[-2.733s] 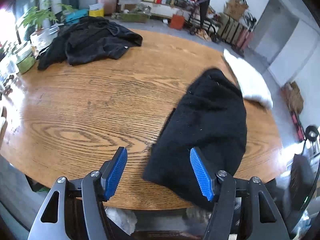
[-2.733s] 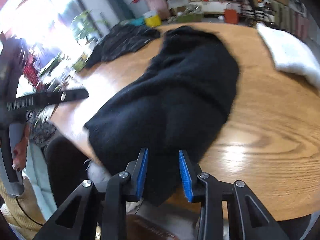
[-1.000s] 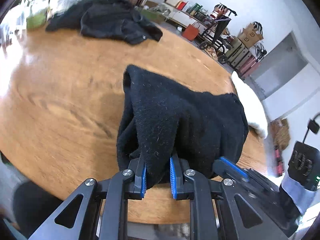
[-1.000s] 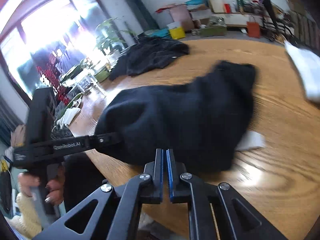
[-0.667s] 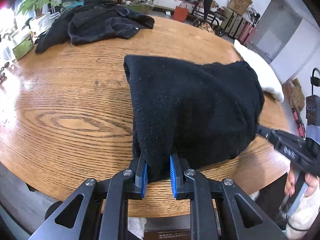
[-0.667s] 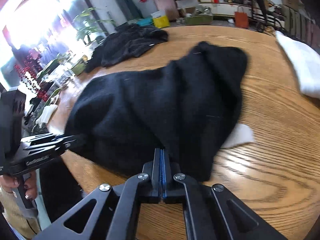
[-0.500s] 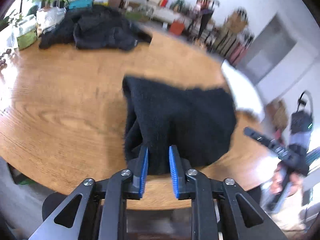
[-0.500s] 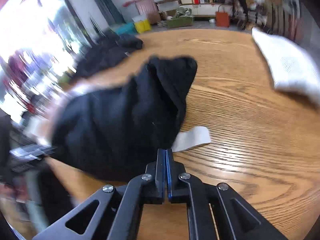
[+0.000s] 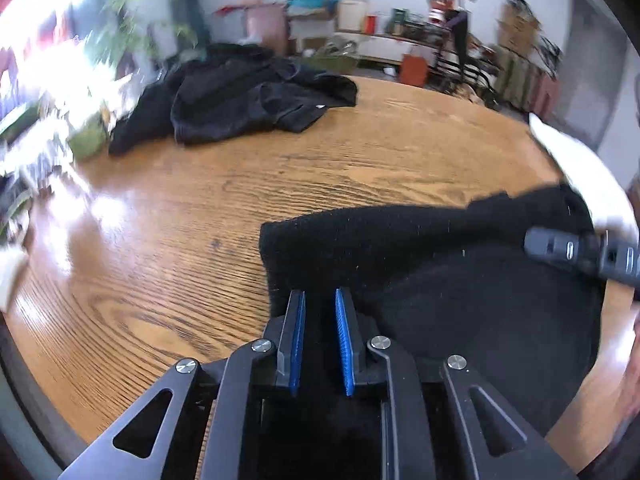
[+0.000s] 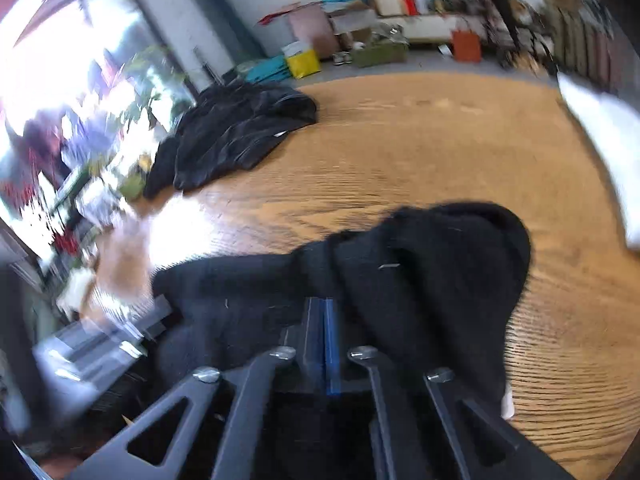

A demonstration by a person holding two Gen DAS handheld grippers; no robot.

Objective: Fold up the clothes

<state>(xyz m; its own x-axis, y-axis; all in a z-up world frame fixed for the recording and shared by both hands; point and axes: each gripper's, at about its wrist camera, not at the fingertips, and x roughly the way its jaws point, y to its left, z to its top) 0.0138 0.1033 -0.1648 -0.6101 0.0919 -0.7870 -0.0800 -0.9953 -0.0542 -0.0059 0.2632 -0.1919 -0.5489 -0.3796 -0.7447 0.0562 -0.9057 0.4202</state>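
beyond the black sweater [image 9: 460,280], dark clothes [image 9: 240,96] crowd the table [image 9: 160,240].

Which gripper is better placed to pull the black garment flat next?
Probably left: the left gripper pinches the black garment at a clean edge beside bare table; the right gripper is buried in bunched folds.

Left gripper [image 9: 320,300] with blue-padded fingers [image 9: 298,332] narrowly parted, black fuzzy knit garment [image 9: 460,268] between them at near edge of round oak-grain wooden table [image 9: 200,240]. Right gripper [image 9: 580,252] entering from right, over garment. Crumpled black clothing pile [image 9: 240,96] well apart, far side.
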